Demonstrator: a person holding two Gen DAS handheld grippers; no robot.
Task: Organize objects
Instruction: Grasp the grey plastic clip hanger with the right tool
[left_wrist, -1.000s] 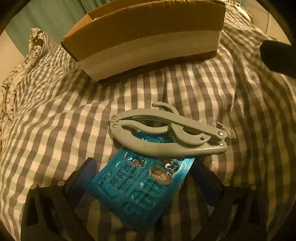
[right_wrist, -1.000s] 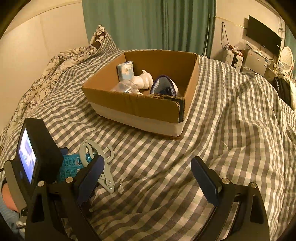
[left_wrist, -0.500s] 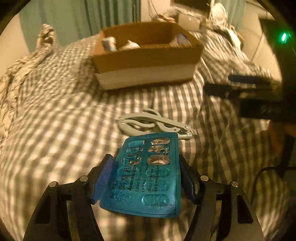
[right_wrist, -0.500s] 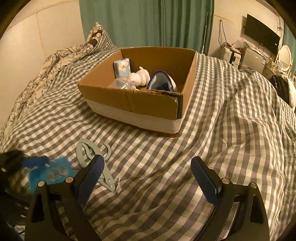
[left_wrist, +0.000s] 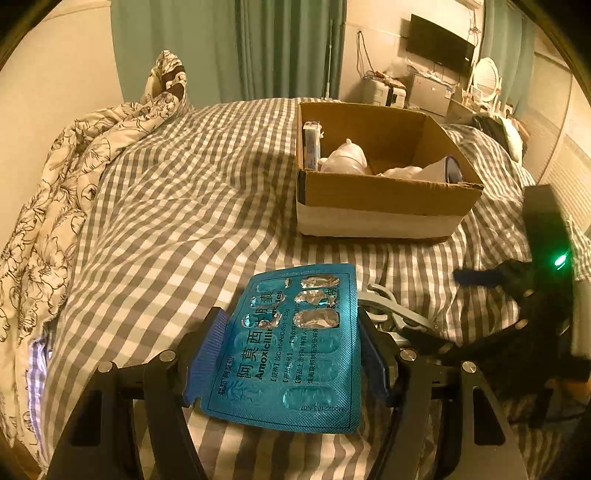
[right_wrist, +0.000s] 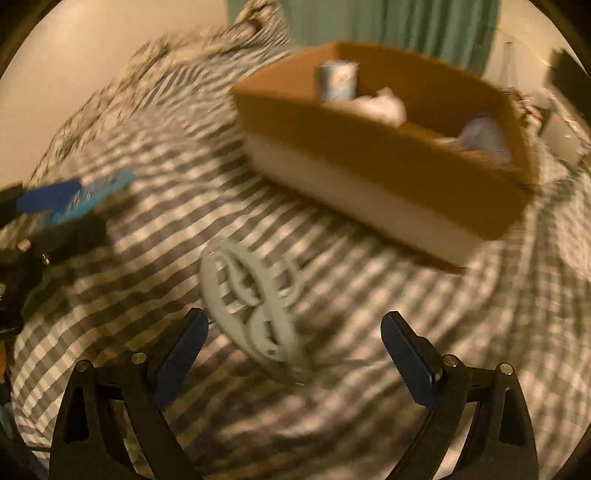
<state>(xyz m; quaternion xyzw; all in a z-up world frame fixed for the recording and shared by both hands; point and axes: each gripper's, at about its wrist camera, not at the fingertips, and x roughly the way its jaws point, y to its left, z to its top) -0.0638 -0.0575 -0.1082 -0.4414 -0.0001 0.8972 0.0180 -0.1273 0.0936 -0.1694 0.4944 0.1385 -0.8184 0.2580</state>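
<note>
My left gripper (left_wrist: 291, 350) is shut on a blue blister pack of pills (left_wrist: 291, 343) and holds it above the checked bedspread. The pack also shows blurred at the left of the right wrist view (right_wrist: 85, 199). A grey folding hanger (right_wrist: 255, 299) lies on the bedspread just ahead of my right gripper (right_wrist: 295, 354), which is open and empty. The hanger also peeks out behind the pack in the left wrist view (left_wrist: 391, 306). An open cardboard box (left_wrist: 380, 192) stands further back with several items inside; it also shows in the right wrist view (right_wrist: 388, 147).
A floral duvet (left_wrist: 55, 192) is bunched along the bed's left side. The right gripper's body (left_wrist: 528, 321) sits low right in the left wrist view. A green curtain and a desk with a TV stand behind the bed.
My left gripper closed on the blister pack and lifted it off the bedspread. My right gripper has moved down and left over the hanger; its view is blurred by motion.
</note>
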